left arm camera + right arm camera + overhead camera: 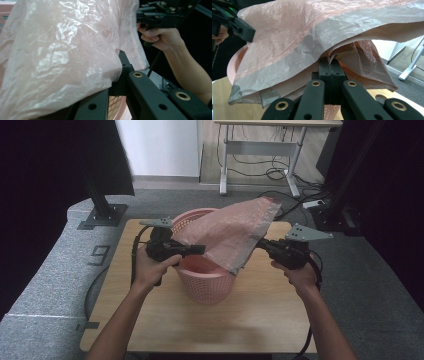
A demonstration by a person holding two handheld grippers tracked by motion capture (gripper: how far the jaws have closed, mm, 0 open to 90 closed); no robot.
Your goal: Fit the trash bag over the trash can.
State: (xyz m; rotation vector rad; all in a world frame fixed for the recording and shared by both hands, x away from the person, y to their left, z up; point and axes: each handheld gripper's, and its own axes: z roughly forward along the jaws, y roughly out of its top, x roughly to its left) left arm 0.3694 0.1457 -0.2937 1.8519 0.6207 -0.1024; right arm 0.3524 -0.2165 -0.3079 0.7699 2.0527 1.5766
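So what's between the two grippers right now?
In the high view, the pink plastic bag spans from the left gripper to the right gripper, stretched over the pink basket. Both are clamped on it.

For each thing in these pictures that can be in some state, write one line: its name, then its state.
Plastic bag: held up over the basket, pinched at both sides, not yet lining it.
Basket: upright on the table, partly covered by the bag.
Left gripper: shut on the bag.
Right gripper: shut on the bag's edge.
Table: bears the basket.
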